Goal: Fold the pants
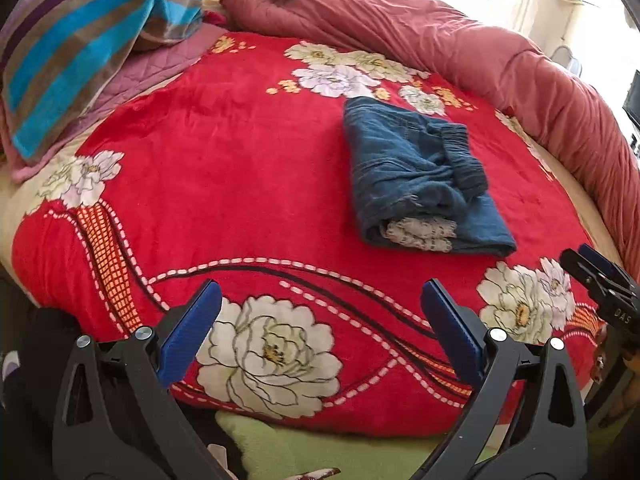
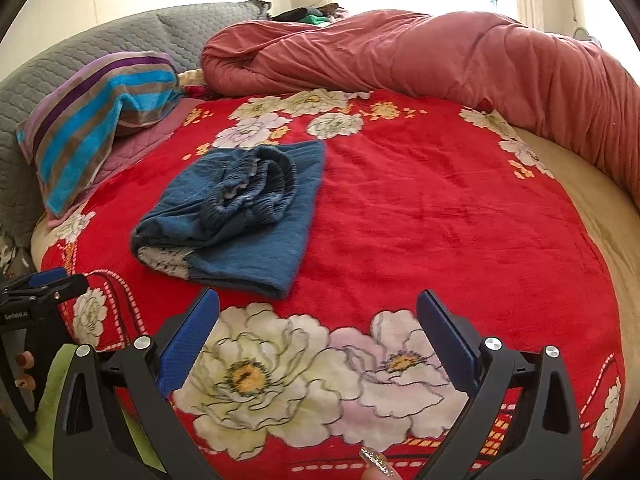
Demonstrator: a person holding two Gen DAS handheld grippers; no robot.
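Blue denim pants lie folded into a compact bundle on the red floral blanket, elastic waistband on top and a white pocket lining showing at the near end. They also show in the right wrist view. My left gripper is open and empty, held back over the blanket's near edge, well short of the pants. My right gripper is open and empty, just in front of the pants' near right corner. The right gripper also shows at the right edge of the left wrist view, and the left gripper at the left edge of the right wrist view.
A striped blue, brown and purple towel lies over a pillow at the back left. A rolled pink-red duvet runs along the back and right of the bed. A grey quilted headboard stands at the back left. Green fabric lies at the near edge.
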